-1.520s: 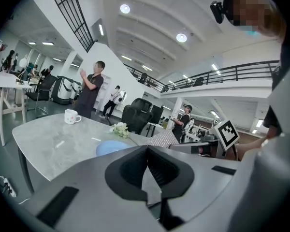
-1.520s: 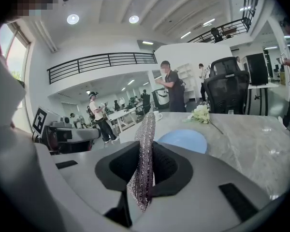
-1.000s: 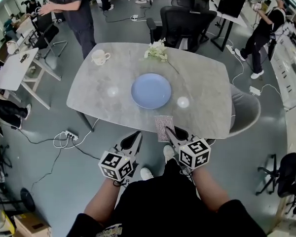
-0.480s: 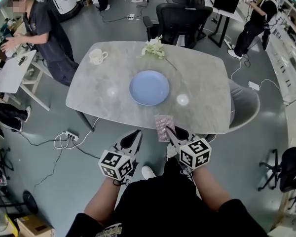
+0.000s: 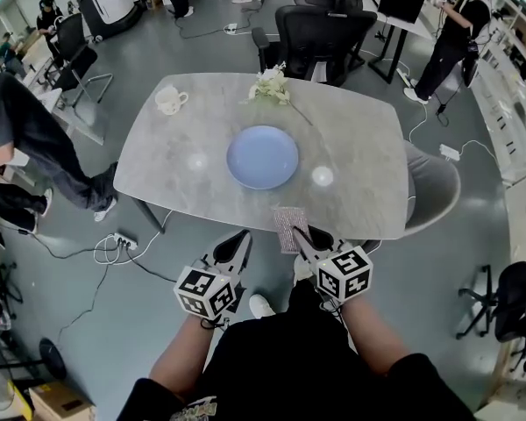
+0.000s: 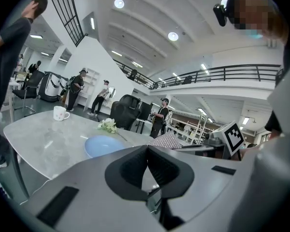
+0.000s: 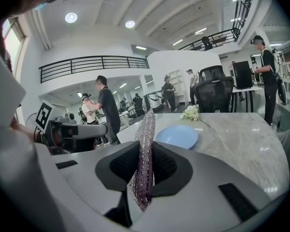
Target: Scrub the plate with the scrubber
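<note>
A pale blue plate (image 5: 262,157) lies in the middle of the grey marble table (image 5: 175,174). My right gripper (image 5: 299,232) hangs just off the table's near edge, shut on a glittery grey-pink scrubber (image 5: 289,226) that stands up between its jaws; the right gripper view shows the scrubber (image 7: 145,153) clamped edge-on, with the plate (image 7: 177,136) beyond it. My left gripper (image 5: 240,240) hovers beside it over the floor, jaws shut on nothing. From the left gripper view the plate (image 6: 102,145) lies ahead on the table.
A white mug (image 5: 169,101) stands at the table's far left corner and a sprig of white flowers (image 5: 273,86) lies at the far edge. Black office chairs (image 5: 324,26) stand behind the table, a grey chair (image 5: 431,185) to its right. A person (image 5: 26,139) walks at left.
Both grippers have kept still with the scrubber held. The person at the far left has walked from the table's back corner down along its left side.
</note>
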Demonstrator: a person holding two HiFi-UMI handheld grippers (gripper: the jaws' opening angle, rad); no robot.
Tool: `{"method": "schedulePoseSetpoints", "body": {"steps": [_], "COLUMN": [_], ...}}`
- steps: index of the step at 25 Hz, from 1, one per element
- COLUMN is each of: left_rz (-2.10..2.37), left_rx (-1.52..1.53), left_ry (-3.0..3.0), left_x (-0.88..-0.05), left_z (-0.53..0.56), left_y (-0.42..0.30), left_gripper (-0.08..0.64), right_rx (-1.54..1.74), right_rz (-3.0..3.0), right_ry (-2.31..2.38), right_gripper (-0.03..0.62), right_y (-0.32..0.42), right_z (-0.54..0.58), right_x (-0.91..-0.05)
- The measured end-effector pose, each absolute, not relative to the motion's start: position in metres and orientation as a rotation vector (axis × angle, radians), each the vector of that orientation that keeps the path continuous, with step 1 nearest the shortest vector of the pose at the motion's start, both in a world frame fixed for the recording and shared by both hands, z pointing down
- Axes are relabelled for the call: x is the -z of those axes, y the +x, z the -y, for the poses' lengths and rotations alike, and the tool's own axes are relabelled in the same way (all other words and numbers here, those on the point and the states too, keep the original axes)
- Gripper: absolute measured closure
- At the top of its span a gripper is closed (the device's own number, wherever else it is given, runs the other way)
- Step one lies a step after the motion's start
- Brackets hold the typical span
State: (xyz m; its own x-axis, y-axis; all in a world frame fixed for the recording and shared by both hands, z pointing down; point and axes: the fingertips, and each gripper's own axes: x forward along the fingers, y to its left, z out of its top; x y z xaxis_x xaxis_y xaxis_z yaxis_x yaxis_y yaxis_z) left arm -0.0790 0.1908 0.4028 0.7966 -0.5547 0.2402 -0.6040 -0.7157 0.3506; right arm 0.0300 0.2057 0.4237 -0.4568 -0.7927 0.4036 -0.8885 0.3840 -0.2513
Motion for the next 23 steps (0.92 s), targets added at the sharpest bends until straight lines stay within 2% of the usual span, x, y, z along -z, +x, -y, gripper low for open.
{"method": "schedulePoseSetpoints", "body": {"steps": [23], "left_rz": [0.851], "left_rx": [-0.172], "left_ry": [2.558], "left_x": [-0.4093], "left_z": [-0.1849], "left_y": [-0.0816], "left_gripper": [0.543], "right_rx": [-0.668], "right_rz": [2.412], "right_ry": [1.512], "right_gripper": [0.521], "right_y": [0.0271], "right_z": [-0.1984], "right_x": [-0.4292]}}
